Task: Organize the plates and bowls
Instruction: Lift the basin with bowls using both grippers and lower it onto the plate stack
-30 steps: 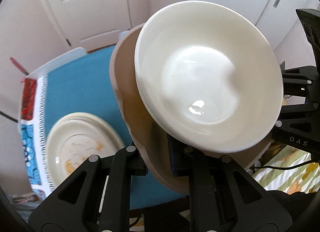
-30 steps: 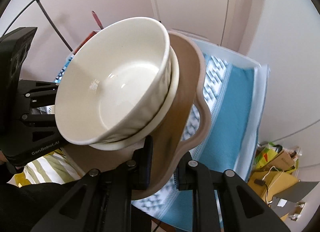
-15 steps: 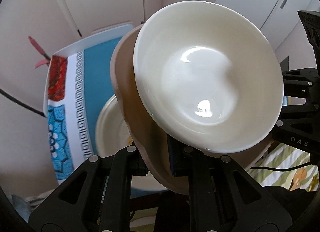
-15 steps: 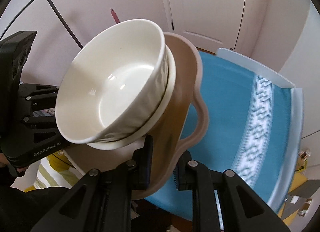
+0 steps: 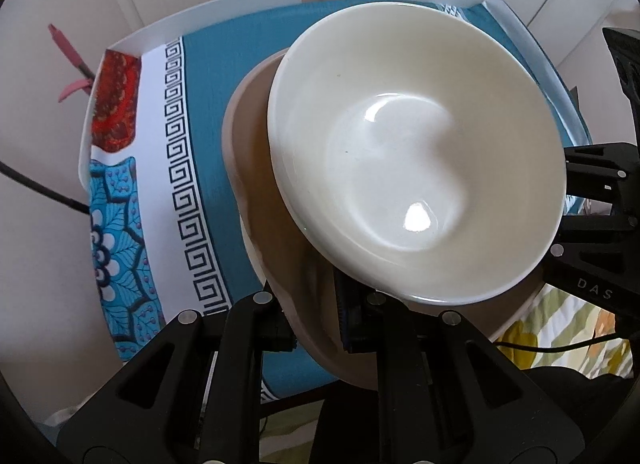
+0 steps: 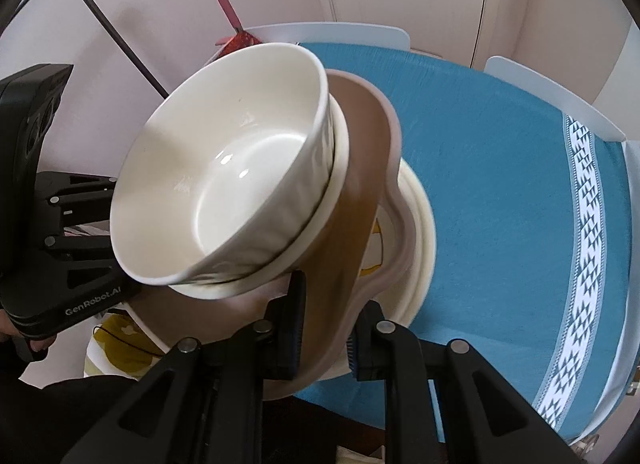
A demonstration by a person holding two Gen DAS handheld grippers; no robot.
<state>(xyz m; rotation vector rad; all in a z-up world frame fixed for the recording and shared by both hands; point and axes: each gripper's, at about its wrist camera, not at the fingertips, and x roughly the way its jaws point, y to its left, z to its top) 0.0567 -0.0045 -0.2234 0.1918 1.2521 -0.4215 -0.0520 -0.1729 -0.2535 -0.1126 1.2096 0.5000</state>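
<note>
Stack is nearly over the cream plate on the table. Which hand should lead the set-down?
Neither alone, I'd judge. The left gripper and right gripper clamp opposite edges of the brown plate carrying the white bowl; lower both together.

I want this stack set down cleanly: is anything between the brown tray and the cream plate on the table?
Nothing visible. The brown tray, held by both tongs and carrying the white bowl, hangs right over the cream plate; the gap itself is partly hidden.

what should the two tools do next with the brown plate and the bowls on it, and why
Probably lower it straight down, level. Both tools, left and right, clamp the brown plate by opposite edges, the white bowl stacked on it, just above the cream plate on the blue tablecloth.
</note>
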